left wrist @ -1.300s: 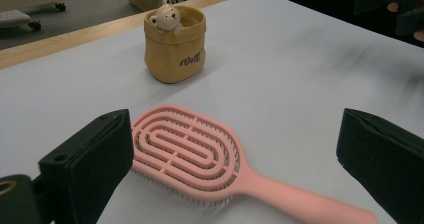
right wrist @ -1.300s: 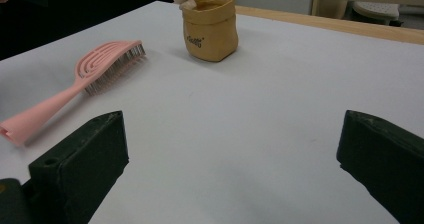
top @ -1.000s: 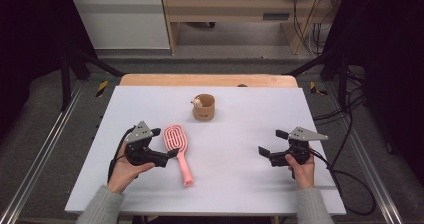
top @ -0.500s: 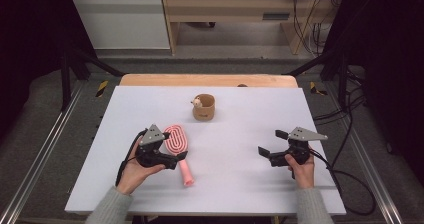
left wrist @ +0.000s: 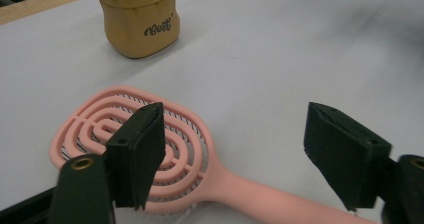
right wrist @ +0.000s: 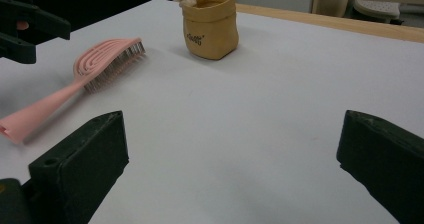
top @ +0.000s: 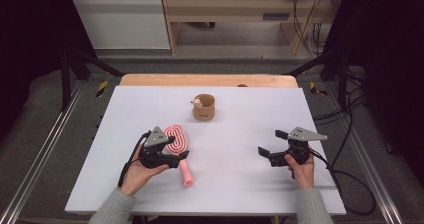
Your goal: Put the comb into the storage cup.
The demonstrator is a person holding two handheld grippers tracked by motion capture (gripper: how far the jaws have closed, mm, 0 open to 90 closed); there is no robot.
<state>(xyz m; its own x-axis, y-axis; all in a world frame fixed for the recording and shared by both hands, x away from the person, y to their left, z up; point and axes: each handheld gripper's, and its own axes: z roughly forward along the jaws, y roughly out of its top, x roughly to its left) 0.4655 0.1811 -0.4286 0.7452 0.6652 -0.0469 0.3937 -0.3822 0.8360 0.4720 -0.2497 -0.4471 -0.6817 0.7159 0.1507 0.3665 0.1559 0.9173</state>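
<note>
The left gripper (top: 172,156) straddles the pink hairbrush (left wrist: 165,149) lying flat on the table (top: 240,129); its fingers (left wrist: 137,154) have just been closing, the neck between them, not yet pressed. The right gripper (top: 267,154) hovers well apart, fingers (right wrist: 80,169) spread wide and holding nothing.

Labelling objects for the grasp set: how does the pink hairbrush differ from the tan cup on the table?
1. The pink hairbrush lies flat on the white table; the tan cup stands upright.
2. The hairbrush is long, with a slim handle; the cup is short and squat.
3. The hairbrush sits between the open jaws of the left hand-held gripper, which have just been closing; the cup stands apart from both grippers.
Both rest on the same table.
</note>
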